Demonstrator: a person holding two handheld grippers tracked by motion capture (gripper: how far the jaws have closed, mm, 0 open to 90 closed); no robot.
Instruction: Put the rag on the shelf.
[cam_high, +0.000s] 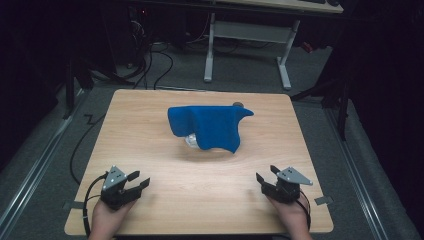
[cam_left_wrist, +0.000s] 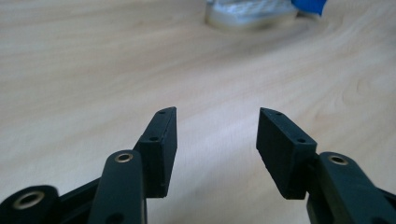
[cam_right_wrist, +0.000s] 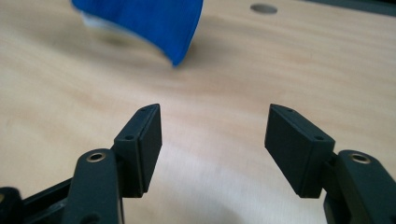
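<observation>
A blue cloth (cam_high: 210, 125) is draped over a clear, glassy object (cam_high: 191, 141) near the middle of the wooden table (cam_high: 150, 115). The object's base (cam_left_wrist: 250, 14) peeks out below the cloth's edge (cam_left_wrist: 310, 4); the cloth's hanging corner (cam_right_wrist: 154, 23) shows at the top of the right gripper view. My left gripper (cam_high: 139, 181) rests near the front left of the table, open, with nothing between its jaws. My right gripper (cam_high: 266, 175) sits at the front right, also open and empty. Both point toward the cloth, well short of it.
A small round grey hole (cam_right_wrist: 263, 8) lies in the tabletop beyond the cloth (cam_high: 238, 104). A white-legged desk (cam_high: 250, 45) and cables (cam_high: 150, 65) stand on the floor behind the table. Bare wood stretches between the grippers and the cloth.
</observation>
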